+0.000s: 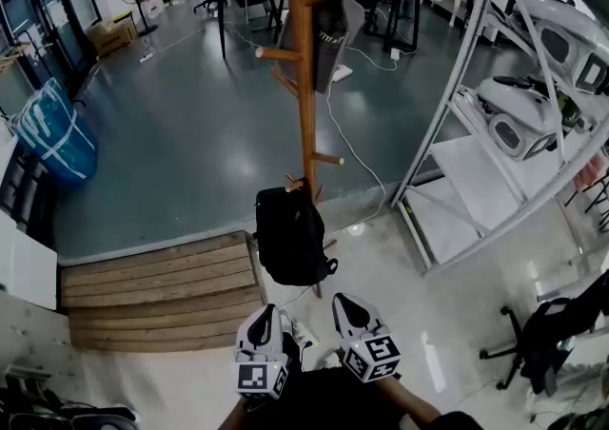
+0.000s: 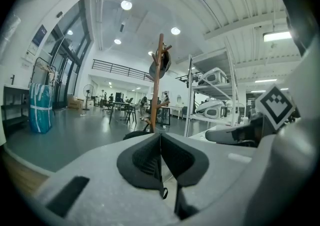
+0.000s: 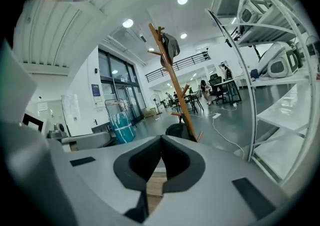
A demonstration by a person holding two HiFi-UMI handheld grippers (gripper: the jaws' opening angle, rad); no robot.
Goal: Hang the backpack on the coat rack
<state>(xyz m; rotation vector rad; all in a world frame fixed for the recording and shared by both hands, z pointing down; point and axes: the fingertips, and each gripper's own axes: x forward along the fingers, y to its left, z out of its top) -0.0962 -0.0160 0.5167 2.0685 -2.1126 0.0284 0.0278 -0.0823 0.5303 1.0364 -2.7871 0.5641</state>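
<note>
The left hand-held gripper (image 2: 160,136) and the right hand-held gripper (image 3: 161,138) are both pinched together with nothing in them, held close in near the person. Farther out, the black fabric backpack (image 1: 290,236) sits low against the pole of the tall wooden coat rack (image 1: 304,86). Can't tell if a strap's over the lowest peg (image 1: 294,184) or it's just leaning there, so I'd guess it's either done or not started.

One black backpack (image 1: 290,236), one wooden coat rack (image 1: 304,86), one blue bag (image 1: 59,138), two tongs, left tongs (image 1: 267,312) and right tongs (image 1: 344,302)
</note>
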